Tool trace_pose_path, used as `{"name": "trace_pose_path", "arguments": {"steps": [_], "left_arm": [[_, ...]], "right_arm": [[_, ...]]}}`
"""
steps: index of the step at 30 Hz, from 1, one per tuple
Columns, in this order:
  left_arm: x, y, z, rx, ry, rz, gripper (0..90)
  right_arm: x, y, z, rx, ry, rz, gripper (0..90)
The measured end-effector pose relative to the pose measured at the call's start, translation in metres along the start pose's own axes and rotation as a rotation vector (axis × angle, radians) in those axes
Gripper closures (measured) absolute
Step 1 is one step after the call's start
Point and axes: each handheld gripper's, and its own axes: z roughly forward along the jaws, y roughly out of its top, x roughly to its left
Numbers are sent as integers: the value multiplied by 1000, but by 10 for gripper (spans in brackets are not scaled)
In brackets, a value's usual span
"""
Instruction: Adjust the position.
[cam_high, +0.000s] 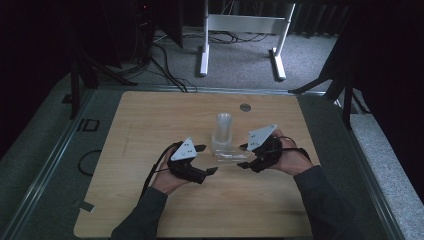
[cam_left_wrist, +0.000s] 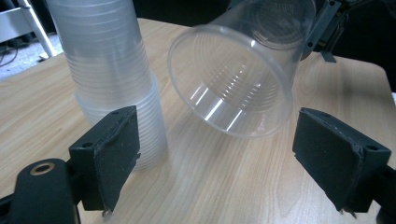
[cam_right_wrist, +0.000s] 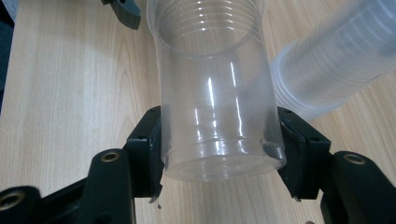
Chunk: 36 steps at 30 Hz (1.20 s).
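Note:
A single clear plastic cup (cam_right_wrist: 215, 102) lies on its side just above the wooden table (cam_high: 150, 120), gripped at its base end by my right gripper (cam_right_wrist: 217, 149), whose jaws press both sides of it. The cup's open mouth (cam_left_wrist: 233, 79) faces my left gripper (cam_left_wrist: 215, 158), which stands open with nothing between its pads (cam_left_wrist: 114, 154). From above, the cup (cam_high: 231, 157) spans the gap between the left gripper (cam_high: 206, 160) and right gripper (cam_high: 243, 156). An upright stack of clear cups (cam_high: 222, 132) stands just behind them, also seen as a ribbed column (cam_left_wrist: 116, 79).
A small round metal disc (cam_high: 245, 107) sits in the table near its far edge. A white desk frame (cam_high: 245, 35) and cables lie on the floor beyond. A black cable (cam_high: 87, 162) loops off the table's left side.

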Motion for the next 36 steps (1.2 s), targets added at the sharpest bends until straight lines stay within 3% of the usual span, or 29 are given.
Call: {"name": "trace_pose_path", "arguments": {"steps": [15, 21, 36], "left_arm": [[5, -2, 1, -23, -32, -45, 152], [4, 0, 3, -39, -50, -54, 152], [5, 6, 2, -88, -75, -80, 197]], "right_arm": [[-2, -1, -10, -104, -16, 32, 411], [-3, -1, -12, -169, -20, 52, 412], [-5, -1, -13, -248, -20, 78, 411]]}}
